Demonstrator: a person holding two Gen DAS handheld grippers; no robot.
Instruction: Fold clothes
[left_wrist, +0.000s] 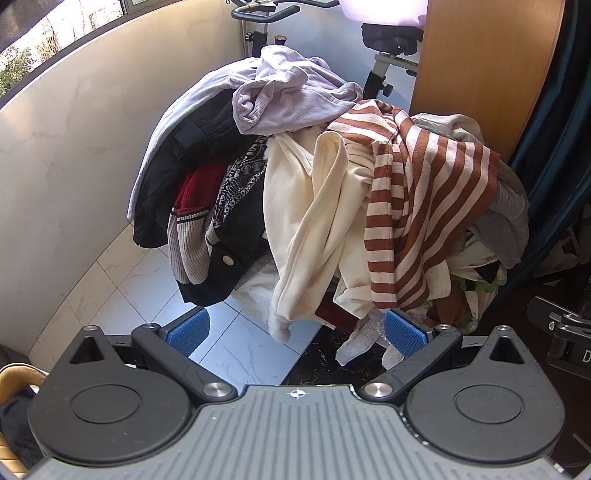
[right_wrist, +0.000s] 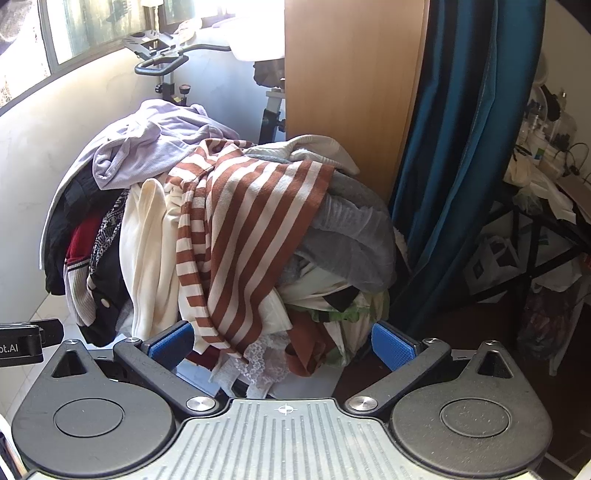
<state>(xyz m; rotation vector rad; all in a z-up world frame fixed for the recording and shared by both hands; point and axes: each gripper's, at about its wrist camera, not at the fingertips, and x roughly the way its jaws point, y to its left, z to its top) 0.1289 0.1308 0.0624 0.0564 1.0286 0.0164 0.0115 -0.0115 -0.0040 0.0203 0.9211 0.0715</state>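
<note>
- Left wrist view: left gripper (left_wrist: 295, 332) spread wide and empty, aimed at the pile (left_wrist: 325, 192) from just short of it. Striped top (left_wrist: 424, 206) draped over the pile's right shoulder, cream garment (left_wrist: 314, 221) hanging down the middle beside it, lilac top (left_wrist: 291, 92) crowning the heap, dark clothes (left_wrist: 173, 173) slumped on the left. All soft and light by the look of it, likely to sag and drag neighbours along when lifted; best taken at a free hem or sleeve, such as the striped sleeve dangling low at front. Bare floor (left_wrist: 155, 280) left of the pile for swinging cloth clear.
- Right wrist view: right gripper (right_wrist: 282, 343) also wide apart, nothing between the blue pads (right_wrist: 393, 350), close to the pile's foot. Striped top's lower edge hanging between the fingers' line, lace scrap (right_wrist: 258, 362) below it. Wooden panel (right_wrist: 351, 92) and blue curtain (right_wrist: 443, 166) tight against the pile's right, exercise bike (right_wrist: 166, 70) behind; little room that side.
</note>
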